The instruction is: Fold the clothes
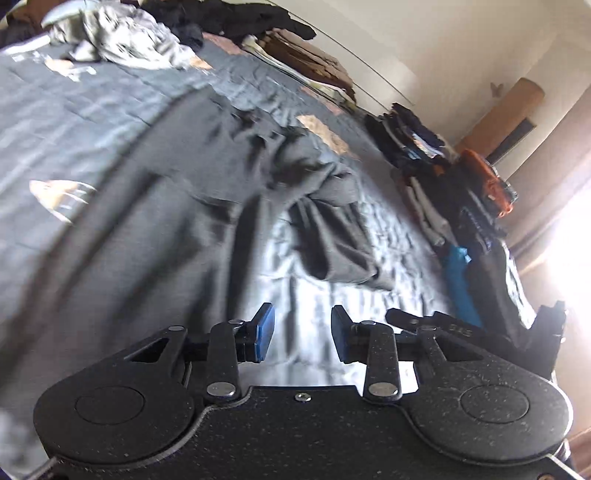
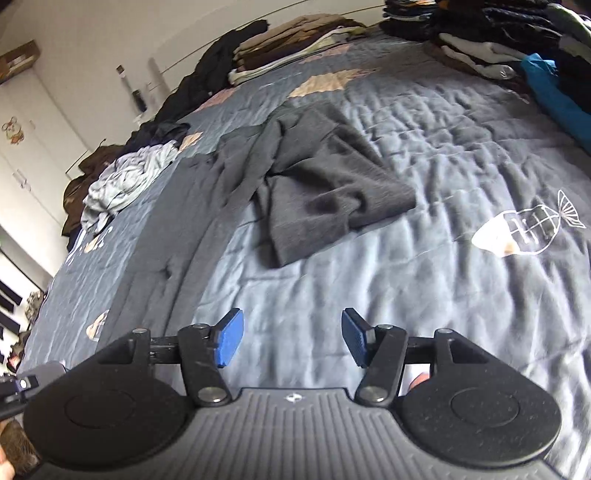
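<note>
Both grippers hung above the bed, neither touching cloth. The left gripper (image 1: 302, 334) had its jaws parted with nothing between the blue pads (image 1: 266, 332); the right gripper (image 2: 291, 343) likewise stood open and empty, bare quilt showing in the gap.

The dark grey garment (image 2: 317, 173) lay ahead of both, on the grey-blue quilt (image 2: 443, 147). It was partly spread: one long section ran flat toward the near left edge in the right wrist view, while the far end was bunched and turned over on itself in loose folds. The left wrist view was motion-blurred, but the same garment (image 1: 207, 177) filled its left half, the crumpled end near centre.

Around the bed's edges: a heap of light grey crumpled clothing (image 2: 125, 181) at left, a folded stack of brown and tan items (image 2: 291, 40) at the far side, and stacks of dark folded clothes (image 2: 498, 33) at right with a teal piece (image 2: 550, 85) beside them. A fish print (image 2: 524, 229) marked the quilt.
</note>
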`<state>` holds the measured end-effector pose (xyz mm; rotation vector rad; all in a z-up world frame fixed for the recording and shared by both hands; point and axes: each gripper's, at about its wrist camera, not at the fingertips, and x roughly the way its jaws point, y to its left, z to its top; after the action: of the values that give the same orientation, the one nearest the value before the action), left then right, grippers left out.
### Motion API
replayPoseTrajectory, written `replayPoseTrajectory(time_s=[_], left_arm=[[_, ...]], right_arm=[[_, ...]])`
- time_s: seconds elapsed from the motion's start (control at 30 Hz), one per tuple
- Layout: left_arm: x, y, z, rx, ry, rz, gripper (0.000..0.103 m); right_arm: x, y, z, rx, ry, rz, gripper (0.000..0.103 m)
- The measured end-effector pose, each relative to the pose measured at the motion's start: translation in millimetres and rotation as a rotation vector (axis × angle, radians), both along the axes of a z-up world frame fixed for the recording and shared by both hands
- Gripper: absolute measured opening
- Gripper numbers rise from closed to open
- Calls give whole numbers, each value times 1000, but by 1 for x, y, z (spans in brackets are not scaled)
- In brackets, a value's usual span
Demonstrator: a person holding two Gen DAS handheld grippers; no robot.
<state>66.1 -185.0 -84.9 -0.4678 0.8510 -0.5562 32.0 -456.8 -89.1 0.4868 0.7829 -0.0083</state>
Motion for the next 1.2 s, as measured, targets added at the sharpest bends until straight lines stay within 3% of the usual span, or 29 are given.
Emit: replayPoseTrajectory(time_s=[0.13, 0.27, 0.63, 0.77, 1.07, 1.2], left_arm=[[29, -38, -23, -60, 47, -15, 34], [54, -64, -42, -65, 74, -10, 34], [98, -94, -83, -80, 173, 21, 34], [107, -97, -95, -103, 205, 44, 43], [123, -107, -103, -163, 242, 79, 53], [126, -114, -103, -161, 243, 85, 54]], right_arm=[[26, -31, -10, 24, 4, -44, 58], [52, -46, -19, 29, 15, -49, 58], [91, -78, -40, -6, 79, -70, 58], [97, -95, -52, 32, 102, -103, 58], [106, -114, -64, 186, 58, -157, 68], [110, -116, -67, 233, 46, -173, 68]])
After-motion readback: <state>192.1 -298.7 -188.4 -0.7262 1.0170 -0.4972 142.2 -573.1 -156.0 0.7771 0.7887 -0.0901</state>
